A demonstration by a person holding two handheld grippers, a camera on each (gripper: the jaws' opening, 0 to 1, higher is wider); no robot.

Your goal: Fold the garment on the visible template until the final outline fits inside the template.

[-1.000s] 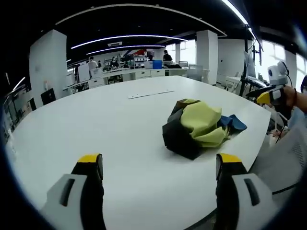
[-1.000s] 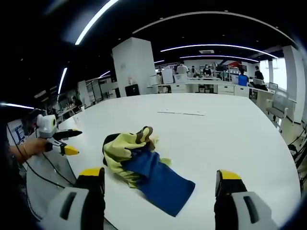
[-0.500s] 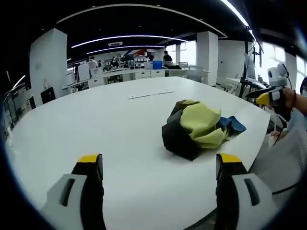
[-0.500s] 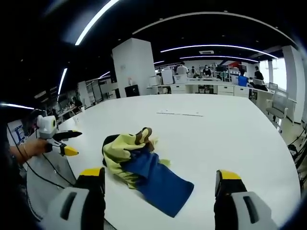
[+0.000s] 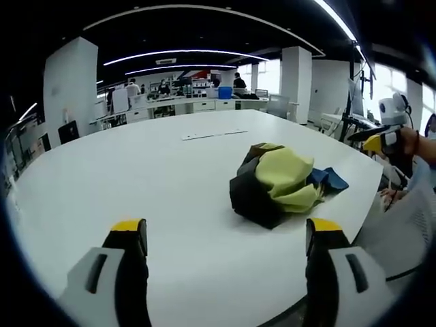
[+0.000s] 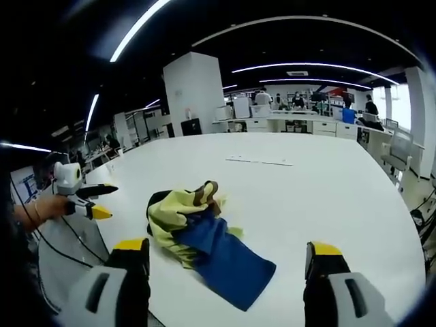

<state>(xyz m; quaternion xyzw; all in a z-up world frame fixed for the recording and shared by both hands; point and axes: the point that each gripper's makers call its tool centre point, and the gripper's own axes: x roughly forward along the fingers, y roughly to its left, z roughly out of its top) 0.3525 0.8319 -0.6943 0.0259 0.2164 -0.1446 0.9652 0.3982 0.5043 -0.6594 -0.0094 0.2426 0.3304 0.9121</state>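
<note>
Left gripper view: the left gripper (image 5: pixel 225 235), with yellow-tipped grey jaws, stands with its jaws wide apart and nothing between them, above the near edge of the large round white tabletop (image 5: pixel 136 177). Right of centre on the tabletop lies the crumpled garment of black, yellow-green and blue fabric (image 5: pixel 279 184), bunched in a heap, its blue part trailing toward the right edge. Beyond it, further toward the far side, a thin pale strip (image 5: pixel 212 134) lies flat on the surface; whether it belongs to a template cannot be told. At the far right, the right gripper (image 5: pixel 371 139) is held in a person's hand off the tabletop edge, well apart from the garment.

Right gripper view: at the left, the left gripper (image 6: pixel 102 202) is held beside the tabletop edge (image 6: pixel 340 184), jaws parted and empty. The garment (image 6: pixel 197 238) lies left of centre, its blue panel spread toward the near side. The right gripper (image 6: pixel 225 252) shows jaws wide apart, gripping nothing, hovering near the garment without touching it.
</note>
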